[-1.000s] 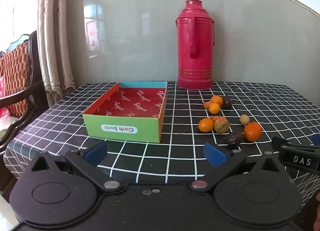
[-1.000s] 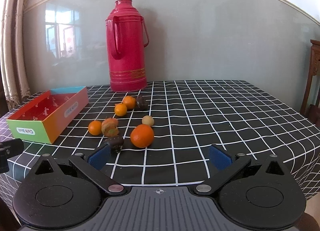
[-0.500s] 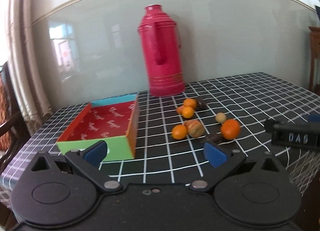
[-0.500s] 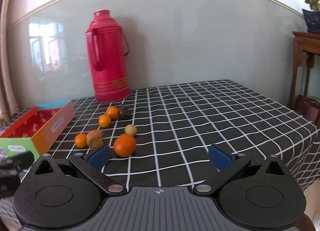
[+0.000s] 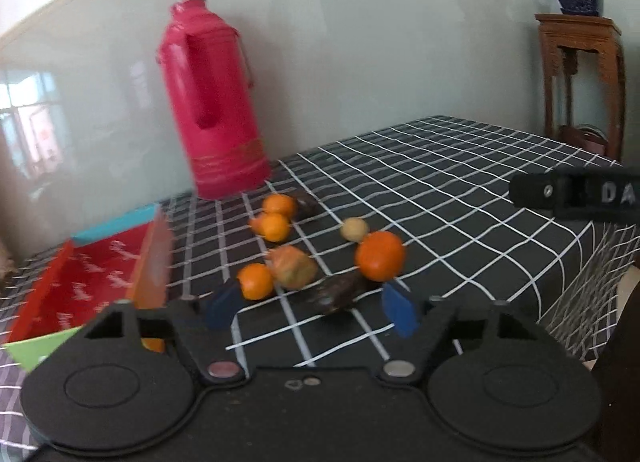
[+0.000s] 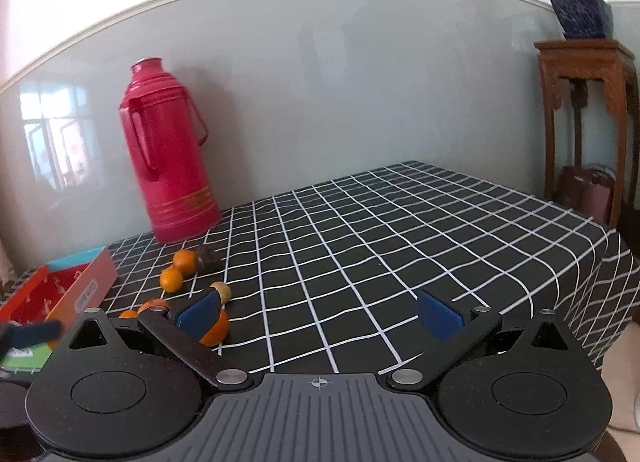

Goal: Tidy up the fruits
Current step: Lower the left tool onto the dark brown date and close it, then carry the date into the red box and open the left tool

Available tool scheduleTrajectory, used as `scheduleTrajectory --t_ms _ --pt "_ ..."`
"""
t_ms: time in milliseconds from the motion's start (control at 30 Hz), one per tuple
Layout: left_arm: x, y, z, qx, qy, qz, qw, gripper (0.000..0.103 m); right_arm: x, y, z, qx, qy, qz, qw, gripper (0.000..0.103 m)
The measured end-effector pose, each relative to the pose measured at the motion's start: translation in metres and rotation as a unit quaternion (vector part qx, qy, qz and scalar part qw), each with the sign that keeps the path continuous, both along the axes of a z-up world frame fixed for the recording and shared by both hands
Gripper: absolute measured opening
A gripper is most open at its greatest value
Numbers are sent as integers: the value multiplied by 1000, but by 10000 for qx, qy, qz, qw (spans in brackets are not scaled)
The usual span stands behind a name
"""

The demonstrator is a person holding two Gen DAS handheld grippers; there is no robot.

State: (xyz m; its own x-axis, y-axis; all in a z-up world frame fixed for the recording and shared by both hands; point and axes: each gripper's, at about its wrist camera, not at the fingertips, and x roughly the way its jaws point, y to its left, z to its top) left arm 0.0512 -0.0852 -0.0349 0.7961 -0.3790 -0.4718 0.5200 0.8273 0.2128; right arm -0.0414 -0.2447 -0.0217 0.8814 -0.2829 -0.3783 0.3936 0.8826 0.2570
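Note:
Several fruits lie in a cluster on the checked tablecloth: a large orange (image 5: pixel 379 261), small oranges (image 5: pixel 275 227), a brownish lumpy fruit (image 5: pixel 293 272), a pale round fruit (image 5: pixel 354 229) and a dark oblong fruit (image 5: pixel 338 294). An open box (image 5: pixel 86 290) with a red inside sits to their left. My left gripper (image 5: pixel 312 308) is open and empty, with the dark fruit just ahead between its pads. My right gripper (image 6: pixel 320 312) is open and empty over the table; the large orange (image 6: pixel 216 328) is partly hidden behind its left finger.
A tall red thermos (image 5: pixel 212 102) stands at the back by the wall. The table's right edge (image 6: pixel 600 262) drops off near a wooden stand (image 6: pixel 584 102) with a potted plant. The right gripper's tip (image 5: pixel 576 194) shows at the right of the left wrist view.
Both views have swung to the right and tilted. The left gripper has come closer to the fruit cluster. The fruits and box have shifted left in the right wrist view. Both stay open.

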Motion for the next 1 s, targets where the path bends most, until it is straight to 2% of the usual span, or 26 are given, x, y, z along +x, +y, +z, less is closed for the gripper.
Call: scheduleTrajectory --t_ms 167,233,300,433,533,700,833,1000 --pt "16 -8 -15 -110 203 -78 9997 64 3 -4 -3 98 36 -18 9999 103" --pt "22 -10 -22 -119 305 -103 9994 61 6 -5 -3 101 52 -4 9999 103" --pt "26 -10 -26 -149 406 -125 9990 51 8 -5 -4 118 80 11 9999 103" --pt "36 -11 -34 -177 528 -75 9984 46 12 -7 -6 217 113 46 9997 103" --pt "41 -12 -37 -173 522 -51 9985 43 15 -6 -7 271 137 88 9995 103" --pt "39 -12 -38 -258 503 -76 9984 27 19 -4 -9 318 200 151 9992 103" --pt "40 -9 -37 -389 500 -9 9980 27 21 -5 -9 375 211 167 9989 103" --pt "41 8 -23 -646 181 325 9972 27 23 -5 -10 413 219 158 9988 103"
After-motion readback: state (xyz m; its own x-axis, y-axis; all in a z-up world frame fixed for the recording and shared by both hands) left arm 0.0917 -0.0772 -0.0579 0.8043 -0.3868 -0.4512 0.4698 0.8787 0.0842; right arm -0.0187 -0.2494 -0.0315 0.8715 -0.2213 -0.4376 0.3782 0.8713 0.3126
